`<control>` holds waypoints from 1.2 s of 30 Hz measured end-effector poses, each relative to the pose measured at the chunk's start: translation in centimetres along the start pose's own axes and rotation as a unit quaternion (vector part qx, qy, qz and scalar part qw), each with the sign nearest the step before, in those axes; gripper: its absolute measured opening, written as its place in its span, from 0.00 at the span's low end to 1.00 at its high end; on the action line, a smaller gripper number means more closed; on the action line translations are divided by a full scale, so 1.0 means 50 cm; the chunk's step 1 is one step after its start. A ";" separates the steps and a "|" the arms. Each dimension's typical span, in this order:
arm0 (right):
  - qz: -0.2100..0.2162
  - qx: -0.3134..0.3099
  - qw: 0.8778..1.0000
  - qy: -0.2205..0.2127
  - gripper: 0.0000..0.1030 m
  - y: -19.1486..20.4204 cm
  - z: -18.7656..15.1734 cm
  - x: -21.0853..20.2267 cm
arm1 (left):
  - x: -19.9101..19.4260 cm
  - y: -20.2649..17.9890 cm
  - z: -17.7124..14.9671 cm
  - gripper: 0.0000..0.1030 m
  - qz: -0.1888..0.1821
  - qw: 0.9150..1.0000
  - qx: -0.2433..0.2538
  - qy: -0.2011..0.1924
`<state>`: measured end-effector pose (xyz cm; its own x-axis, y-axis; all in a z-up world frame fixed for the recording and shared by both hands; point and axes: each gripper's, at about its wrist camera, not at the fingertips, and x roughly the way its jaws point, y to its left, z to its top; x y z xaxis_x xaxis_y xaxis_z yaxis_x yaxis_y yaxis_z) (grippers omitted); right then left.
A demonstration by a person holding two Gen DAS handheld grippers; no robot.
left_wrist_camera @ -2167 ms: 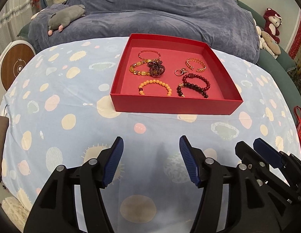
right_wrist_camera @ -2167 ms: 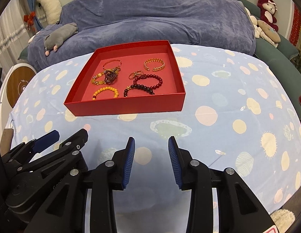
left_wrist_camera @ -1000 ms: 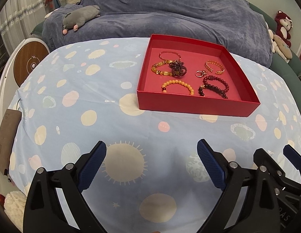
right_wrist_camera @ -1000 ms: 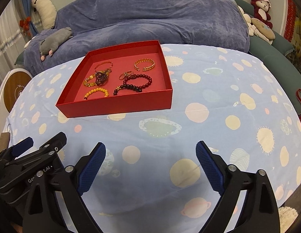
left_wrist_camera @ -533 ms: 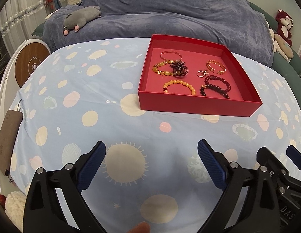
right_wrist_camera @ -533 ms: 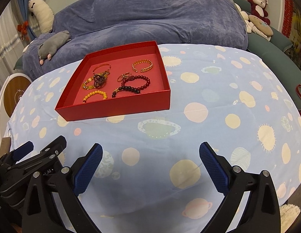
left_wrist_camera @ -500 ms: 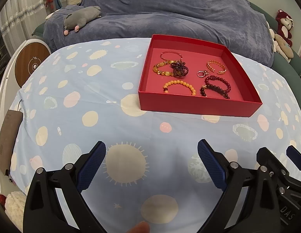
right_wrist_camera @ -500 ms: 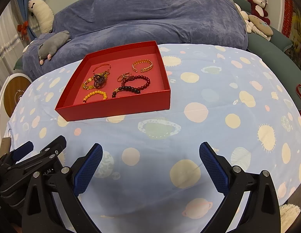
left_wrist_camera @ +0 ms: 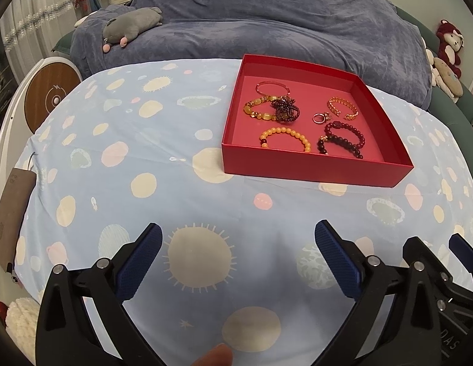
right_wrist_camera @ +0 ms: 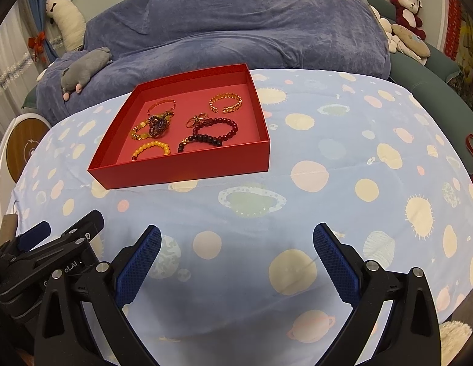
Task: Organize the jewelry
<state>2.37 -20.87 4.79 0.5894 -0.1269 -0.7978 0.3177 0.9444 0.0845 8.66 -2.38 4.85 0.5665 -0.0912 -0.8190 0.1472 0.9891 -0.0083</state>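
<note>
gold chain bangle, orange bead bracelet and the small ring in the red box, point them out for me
gold chain bangle (right_wrist_camera: 225, 102), right wrist view, on its chain band.
orange bead bracelet (left_wrist_camera: 284, 138), left wrist view, on its beads.
small ring (left_wrist_camera: 318, 118), left wrist view, on its band.

spotted tablecloth (left_wrist_camera: 114, 158) | blue blanket (left_wrist_camera: 267, 24) | grey plush (left_wrist_camera: 129, 27) | red monkey plush (right_wrist_camera: 407, 3)

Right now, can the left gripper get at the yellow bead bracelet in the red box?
Probably yes. The left gripper, jaws opening with nothing between them, has only bare tablecloth ahead. The yellow bead bracelet lies alone by the red box's low near wall, under an open top.
</note>
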 end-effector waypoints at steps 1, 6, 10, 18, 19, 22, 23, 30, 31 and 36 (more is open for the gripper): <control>0.000 0.000 1.000 0.000 0.93 0.000 0.000 0.000 | 0.000 0.001 0.000 0.93 -0.001 1.000 0.000 0.001; -0.002 -0.002 1.000 -0.002 0.93 0.001 0.001 -0.004 | 0.001 0.001 -0.001 0.93 0.000 1.000 0.002 0.000; -0.003 -0.002 1.000 -0.002 0.93 0.003 0.001 -0.004 | 0.000 0.000 -0.001 0.93 0.002 1.000 0.005 -0.002; -0.003 -0.003 1.000 -0.003 0.93 0.004 0.002 -0.004 | -0.001 -0.002 0.002 0.93 0.002 1.000 0.005 -0.003; -0.003 -0.003 1.000 -0.004 0.93 0.004 0.003 -0.005 | -0.002 -0.002 0.002 0.93 0.003 1.000 0.006 -0.004; -0.002 -0.002 1.000 -0.003 0.93 0.004 0.002 -0.004 | -0.003 -0.002 0.003 0.93 0.004 1.000 0.006 -0.007; -0.002 -0.002 1.000 -0.003 0.93 0.004 0.003 -0.004 | -0.003 -0.002 0.003 0.93 0.003 1.000 0.006 -0.007; -0.003 -0.002 1.000 -0.003 0.93 0.004 0.003 -0.003 | -0.002 -0.002 0.003 0.93 0.004 1.000 0.008 -0.007; -0.003 -0.003 1.000 -0.003 0.93 0.004 0.003 -0.003 | -0.002 -0.002 0.003 0.93 0.004 1.000 0.007 -0.007; -0.003 -0.003 1.000 -0.003 0.93 0.004 0.003 -0.003 | -0.001 -0.002 0.004 0.93 0.004 1.000 0.007 -0.006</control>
<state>2.44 -20.70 5.02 0.5920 -0.1343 -0.7947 0.3169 0.9454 0.0764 8.76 -2.52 5.00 0.5772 -0.0843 -0.8123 0.1529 0.9882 0.0061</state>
